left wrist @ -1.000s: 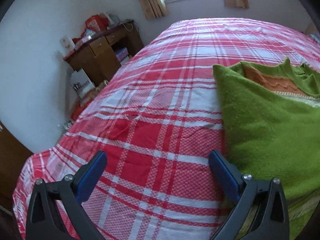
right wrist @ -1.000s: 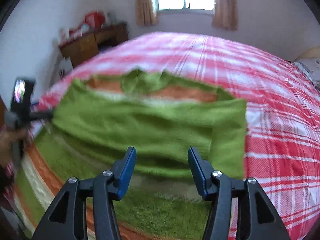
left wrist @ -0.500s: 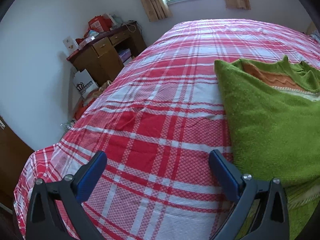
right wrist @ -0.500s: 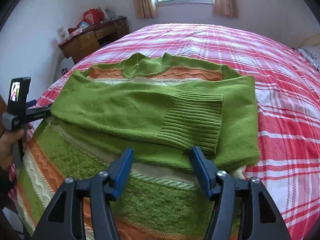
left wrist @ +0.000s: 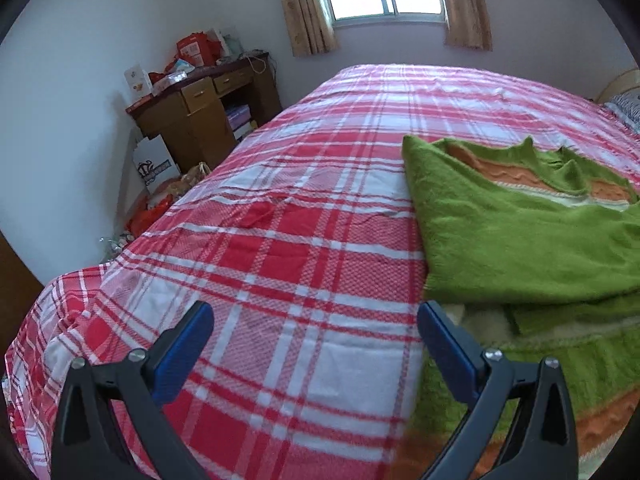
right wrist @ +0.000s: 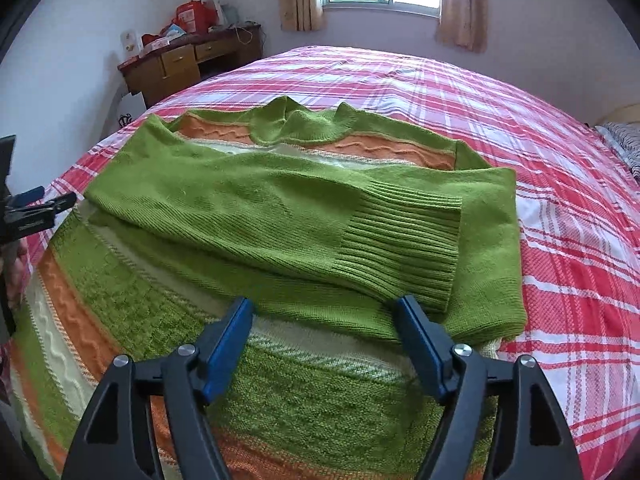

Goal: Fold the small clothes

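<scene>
Now lies flat on the bed (right wrist: 460, 92): a green sweater (right wrist: 248, 216), long way running left to right, both sleeves folded across its middle. Sits right under the right hand-held gripper (right wrist: 324, 334), blue fingers opening wider with nothing pinched between. Stays off to the sweater's left edge, the left hand-held gripper (left wrist: 316, 342), wide apart, empty, farther off.

The left gripper (left wrist: 316, 320) stood wide open and empty, while the right gripper (right wrist: 324, 312), angled downward, was opening, nothing clamped.
</scene>
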`<state>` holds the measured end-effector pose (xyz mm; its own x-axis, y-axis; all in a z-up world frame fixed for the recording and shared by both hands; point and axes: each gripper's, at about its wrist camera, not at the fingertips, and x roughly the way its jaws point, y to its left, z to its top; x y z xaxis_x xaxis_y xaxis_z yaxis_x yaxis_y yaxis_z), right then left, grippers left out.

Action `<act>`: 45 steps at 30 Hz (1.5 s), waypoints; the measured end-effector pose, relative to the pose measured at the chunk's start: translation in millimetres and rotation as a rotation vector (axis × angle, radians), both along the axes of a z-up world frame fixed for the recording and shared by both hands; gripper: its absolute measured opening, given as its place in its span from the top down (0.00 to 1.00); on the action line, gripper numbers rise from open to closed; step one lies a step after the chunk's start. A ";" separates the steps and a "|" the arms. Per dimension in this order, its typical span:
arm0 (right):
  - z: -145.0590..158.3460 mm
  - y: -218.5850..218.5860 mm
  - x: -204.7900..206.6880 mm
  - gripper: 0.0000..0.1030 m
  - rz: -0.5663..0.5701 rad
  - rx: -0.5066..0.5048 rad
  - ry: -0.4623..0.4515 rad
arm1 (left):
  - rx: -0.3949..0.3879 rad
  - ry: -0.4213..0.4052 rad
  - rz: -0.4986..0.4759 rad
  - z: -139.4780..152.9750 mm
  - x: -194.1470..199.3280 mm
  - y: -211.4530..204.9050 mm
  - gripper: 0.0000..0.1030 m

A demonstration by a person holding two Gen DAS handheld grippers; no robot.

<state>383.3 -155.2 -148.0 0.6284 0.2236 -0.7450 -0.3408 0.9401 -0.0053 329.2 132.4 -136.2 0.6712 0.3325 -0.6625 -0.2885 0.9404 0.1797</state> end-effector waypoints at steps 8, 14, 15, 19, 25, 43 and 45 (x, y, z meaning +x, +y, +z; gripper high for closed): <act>0.5 1.2 -0.8 0.27 -0.003 -0.001 -0.002 | -0.026 -0.026 -0.027 12.9 -21.1 0.0 0.00; 1.2 0.5 -1.3 0.27 -0.009 0.002 -0.001 | -0.035 -0.032 -0.059 19.0 -35.3 -6.3 0.00; 1.4 -0.3 -1.3 0.27 -0.010 0.005 0.000 | -0.036 -0.032 -0.062 19.8 -36.6 -7.6 0.00; 2.3 -0.3 -2.7 0.27 -0.019 -0.014 -0.006 | -0.050 -0.038 -0.078 23.9 -43.5 -13.5 0.00; 3.7 -0.6 -5.7 0.27 -0.035 -0.029 -0.007 | -0.056 -0.040 -0.095 26.4 -53.7 -21.6 0.00; 17.5 -29.1 -78.9 0.27 -0.051 0.055 -0.008 | -0.062 -0.028 -0.161 23.8 -98.4 -37.9 0.00; 18.7 -31.6 -92.1 0.27 -0.043 0.068 -0.010 | -0.058 -0.023 -0.169 22.4 -105.9 -40.1 0.00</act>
